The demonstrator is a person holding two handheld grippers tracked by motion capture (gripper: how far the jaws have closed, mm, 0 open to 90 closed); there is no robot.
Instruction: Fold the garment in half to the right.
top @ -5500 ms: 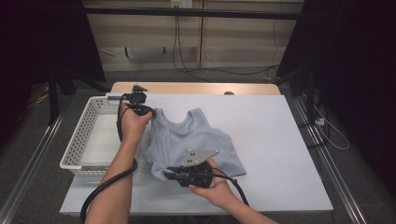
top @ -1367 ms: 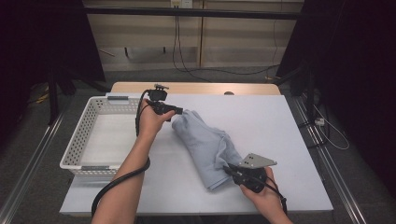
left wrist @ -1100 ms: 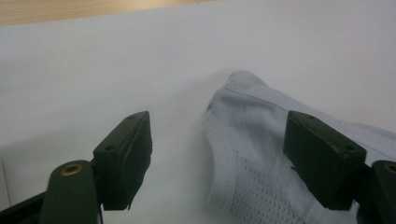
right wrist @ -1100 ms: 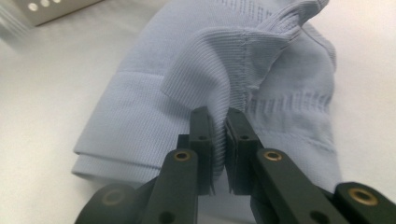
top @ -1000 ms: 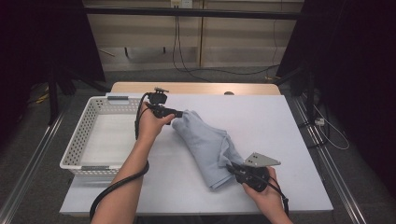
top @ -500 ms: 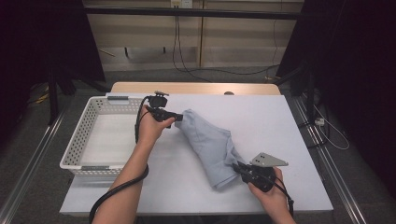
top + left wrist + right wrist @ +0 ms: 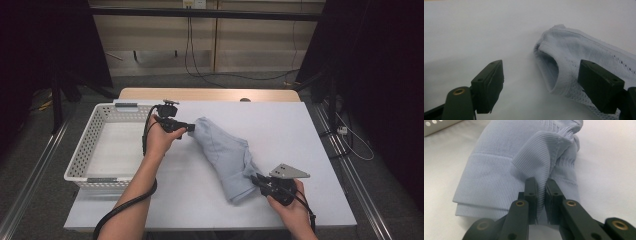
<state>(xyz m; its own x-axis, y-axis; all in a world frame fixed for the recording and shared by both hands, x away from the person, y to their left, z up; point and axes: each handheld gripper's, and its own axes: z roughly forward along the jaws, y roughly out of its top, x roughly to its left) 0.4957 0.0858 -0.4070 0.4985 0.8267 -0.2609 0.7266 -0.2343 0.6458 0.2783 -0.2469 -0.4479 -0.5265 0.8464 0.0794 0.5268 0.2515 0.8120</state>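
Fold: light-blue top doubled lengthwise on table | right gripper pinching its hem | left gripper jaws wide, strap end between, unheld | we judge further folding, basket left.

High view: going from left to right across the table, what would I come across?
White basket → left gripper → light blue garment → right gripper.

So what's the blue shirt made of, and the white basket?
The blue shirt looks like soft knitted fabric, probably cotton or a blend: fine ribbing, tiny mesh holes, matte. The white basket looks like hard moulded plastic, with a regular grid of holes in its walls.
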